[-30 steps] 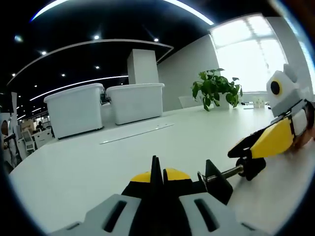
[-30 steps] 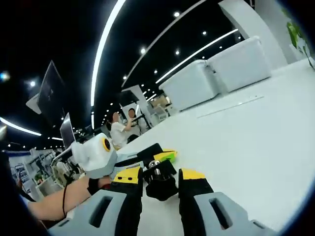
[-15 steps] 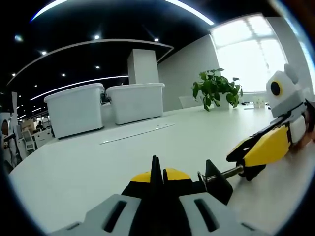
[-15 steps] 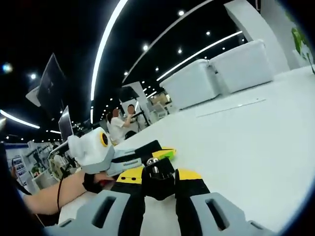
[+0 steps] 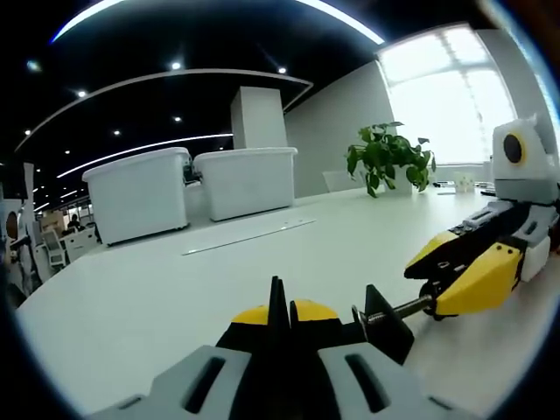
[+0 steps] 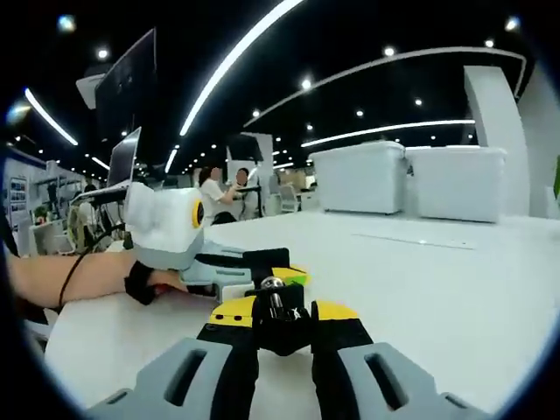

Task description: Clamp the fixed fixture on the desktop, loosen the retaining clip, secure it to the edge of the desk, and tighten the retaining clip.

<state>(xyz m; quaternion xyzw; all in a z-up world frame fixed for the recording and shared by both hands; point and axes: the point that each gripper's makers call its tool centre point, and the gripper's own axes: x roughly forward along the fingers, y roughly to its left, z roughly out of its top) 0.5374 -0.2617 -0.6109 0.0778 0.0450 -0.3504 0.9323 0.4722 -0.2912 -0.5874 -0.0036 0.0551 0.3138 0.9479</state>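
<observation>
Left gripper view, left claw (image 5: 278,325) clamped on fixture (image 5: 378,317), right claw (image 6: 280,322) gripping its screw knob (image 6: 278,317).

Black clamp fixture (image 5: 378,320) lying low on the white desk (image 5: 175,289), held at both ends.

In the left gripper view its black body sits pinched between the left tool's (image 5: 278,325) closed jaws, and a threaded metal screw (image 5: 407,306) runs out sideways from it to the right tool (image 5: 464,267). In the right gripper view the black knob (image 6: 278,317) at the screw's end, capped by a shiny metal tip, appears gripped between that tool's yellow-tipped jaws, though the contact is partly hidden.
</observation>
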